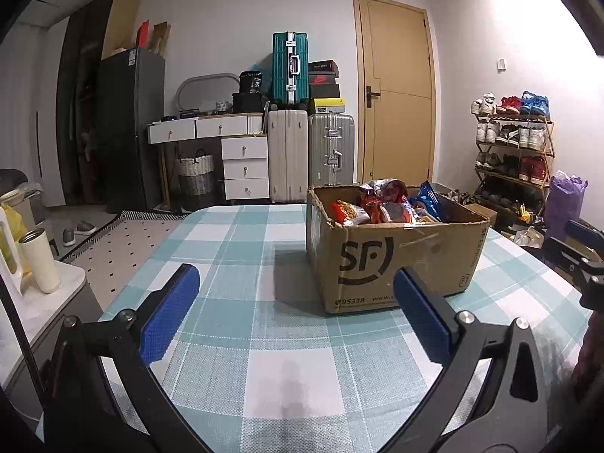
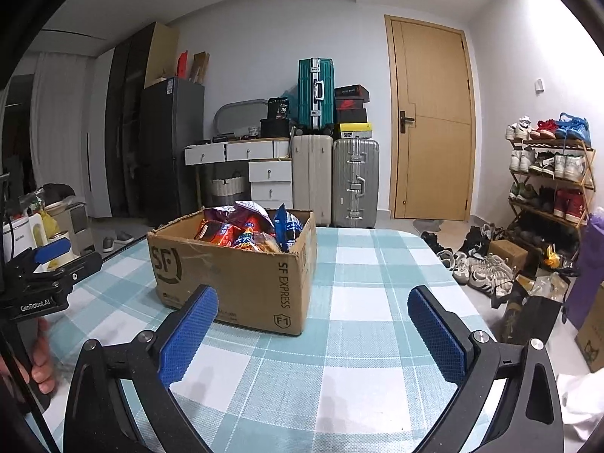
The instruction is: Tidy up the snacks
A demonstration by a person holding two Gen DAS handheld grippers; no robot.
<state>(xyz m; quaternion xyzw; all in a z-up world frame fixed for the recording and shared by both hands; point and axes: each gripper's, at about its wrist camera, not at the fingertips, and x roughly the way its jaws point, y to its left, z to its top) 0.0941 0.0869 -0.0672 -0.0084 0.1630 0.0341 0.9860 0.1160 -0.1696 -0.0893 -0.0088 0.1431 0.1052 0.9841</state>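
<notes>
Snack packets [image 1: 385, 207] heaped in SF cardboard box [image 1: 377, 264] mid-tabletop; left gripper [image 1: 294, 317] and right gripper [image 2: 309, 332] empty, jaws spread; advise descending over the open top, pinching one packet's edge.

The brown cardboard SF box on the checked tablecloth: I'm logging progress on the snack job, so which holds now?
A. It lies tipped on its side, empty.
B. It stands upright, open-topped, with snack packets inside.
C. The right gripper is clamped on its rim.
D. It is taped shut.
B: the brown cardboard SF box stands upright and open on the checked tablecloth, with snack packets inside, and both grippers are open and empty.
</notes>
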